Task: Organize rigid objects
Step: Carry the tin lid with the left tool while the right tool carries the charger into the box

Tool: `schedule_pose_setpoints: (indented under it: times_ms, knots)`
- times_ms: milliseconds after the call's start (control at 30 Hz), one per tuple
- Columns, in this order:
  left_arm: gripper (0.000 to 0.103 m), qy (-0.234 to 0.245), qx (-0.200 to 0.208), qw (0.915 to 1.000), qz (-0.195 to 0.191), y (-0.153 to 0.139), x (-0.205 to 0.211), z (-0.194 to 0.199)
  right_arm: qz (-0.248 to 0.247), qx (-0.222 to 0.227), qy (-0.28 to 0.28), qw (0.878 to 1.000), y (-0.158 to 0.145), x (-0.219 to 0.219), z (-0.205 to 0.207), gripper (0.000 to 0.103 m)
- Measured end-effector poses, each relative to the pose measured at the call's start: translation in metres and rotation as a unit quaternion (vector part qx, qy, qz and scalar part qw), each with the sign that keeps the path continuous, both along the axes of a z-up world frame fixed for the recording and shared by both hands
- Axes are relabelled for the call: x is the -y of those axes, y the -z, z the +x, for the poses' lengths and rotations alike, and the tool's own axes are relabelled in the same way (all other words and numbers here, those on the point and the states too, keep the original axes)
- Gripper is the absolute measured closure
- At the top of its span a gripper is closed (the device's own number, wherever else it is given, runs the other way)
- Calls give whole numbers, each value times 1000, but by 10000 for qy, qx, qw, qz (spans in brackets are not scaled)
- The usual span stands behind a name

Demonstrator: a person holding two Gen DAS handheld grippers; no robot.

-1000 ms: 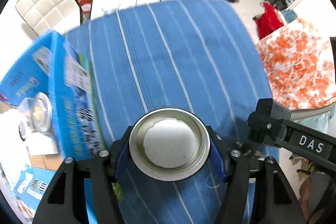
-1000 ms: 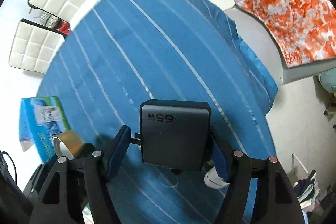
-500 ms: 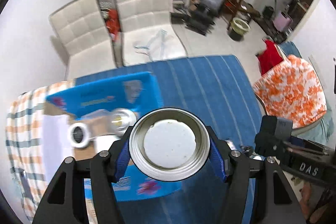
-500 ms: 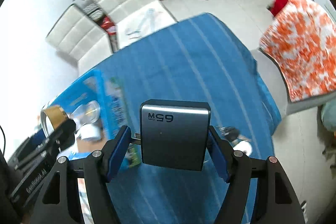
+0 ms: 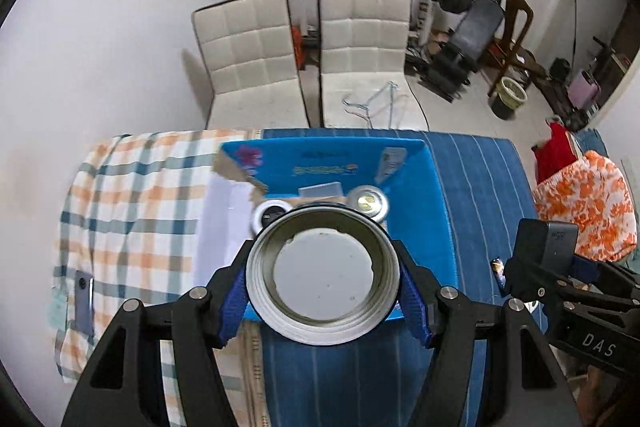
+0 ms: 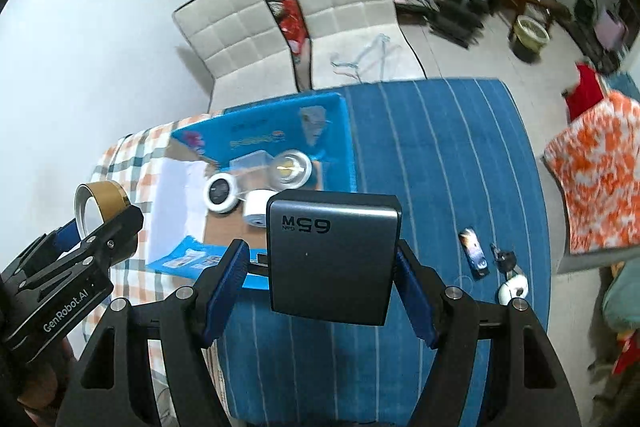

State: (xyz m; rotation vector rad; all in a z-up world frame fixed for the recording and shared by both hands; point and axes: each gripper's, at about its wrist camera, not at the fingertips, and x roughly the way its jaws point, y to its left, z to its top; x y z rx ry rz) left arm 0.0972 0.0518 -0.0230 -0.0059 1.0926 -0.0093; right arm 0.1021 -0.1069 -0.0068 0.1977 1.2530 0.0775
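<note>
My left gripper (image 5: 322, 285) is shut on a round metal lid (image 5: 323, 267) with a gold outer band, its open side towards the camera. In the right wrist view the lid (image 6: 100, 203) shows at the left, held high over the check cloth. My right gripper (image 6: 321, 267) is shut on a dark grey charger block (image 6: 332, 255) marked 65W; the block (image 5: 546, 247) also shows at the right of the left wrist view. Below both lies an open blue cardboard box (image 6: 345, 147) that holds round white items and a clear case. Both grippers hang above its near side.
A blue striped cloth (image 6: 440, 155) covers the table's right part and a check cloth (image 5: 132, 203) its left, with a phone (image 5: 84, 301) on it. A small lighter (image 6: 474, 253), keys (image 6: 504, 259) and a white round piece (image 6: 513, 289) lie right of the box. Two white chairs (image 5: 360, 39) stand behind.
Both grippers have risen and swung left from over the striped cloth to above the blue box, each still holding its object. The box, the chairs and the wall have come into view.
</note>
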Motion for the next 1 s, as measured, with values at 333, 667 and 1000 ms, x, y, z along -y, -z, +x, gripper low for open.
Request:
schedule_pose_setpoints:
  times_ms: [333,667,1000]
  knots:
    - [41,-156,73,9998,-83,-11,-41,-14,108,74,-223,9997,-11,-44,1,29]
    - [41,-129,-1122,9929,-385,116,-63,41,-59,-790,-330,9963,114,-61,53,29]
    - [41,-26,-2089,9776,-258,205,-70,74,-390,-1600,-364,9857,218,-86,85,29]
